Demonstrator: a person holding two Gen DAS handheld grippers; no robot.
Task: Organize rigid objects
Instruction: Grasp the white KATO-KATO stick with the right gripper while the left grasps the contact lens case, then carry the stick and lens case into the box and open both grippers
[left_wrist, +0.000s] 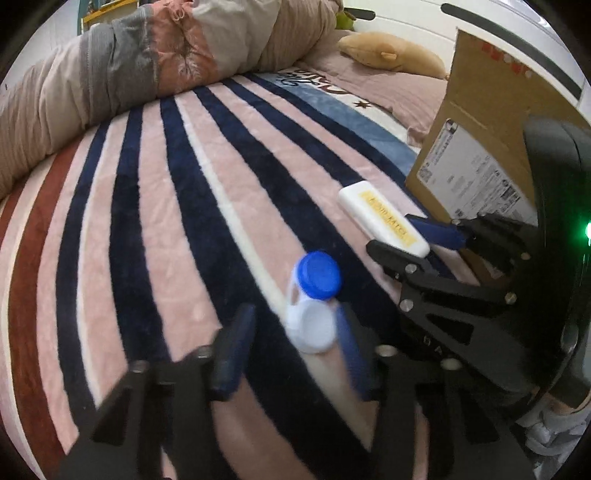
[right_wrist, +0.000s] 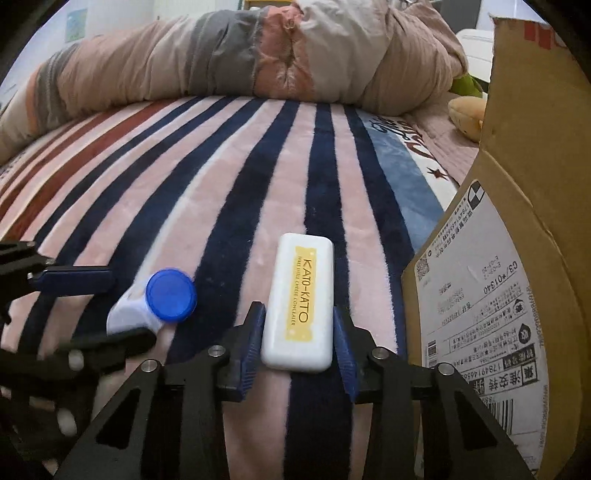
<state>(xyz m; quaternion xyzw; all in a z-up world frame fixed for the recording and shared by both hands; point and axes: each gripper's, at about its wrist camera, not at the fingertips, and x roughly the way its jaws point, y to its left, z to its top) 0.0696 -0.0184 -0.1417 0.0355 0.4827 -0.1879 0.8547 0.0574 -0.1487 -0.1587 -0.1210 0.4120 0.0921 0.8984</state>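
Observation:
A white contact lens case with one blue cap (left_wrist: 314, 302) lies on the striped blanket; it also shows in the right wrist view (right_wrist: 155, 302). My left gripper (left_wrist: 295, 343) is open around it, the right finger close against its white cap. A white KATO-KATO concealer case (right_wrist: 299, 302) lies on the blanket, and it shows in the left wrist view (left_wrist: 384, 218) too. My right gripper (right_wrist: 299, 332) has its jaws on both sides of the case's near end, touching or almost touching it. The right gripper also shows in the left wrist view (left_wrist: 402, 236).
A cardboard box (right_wrist: 517, 258) with a shipping label stands at the right, close to the right gripper. A rolled duvet (right_wrist: 258, 55) lies along the far side of the bed. A tan plush toy (left_wrist: 391, 51) lies at the back right.

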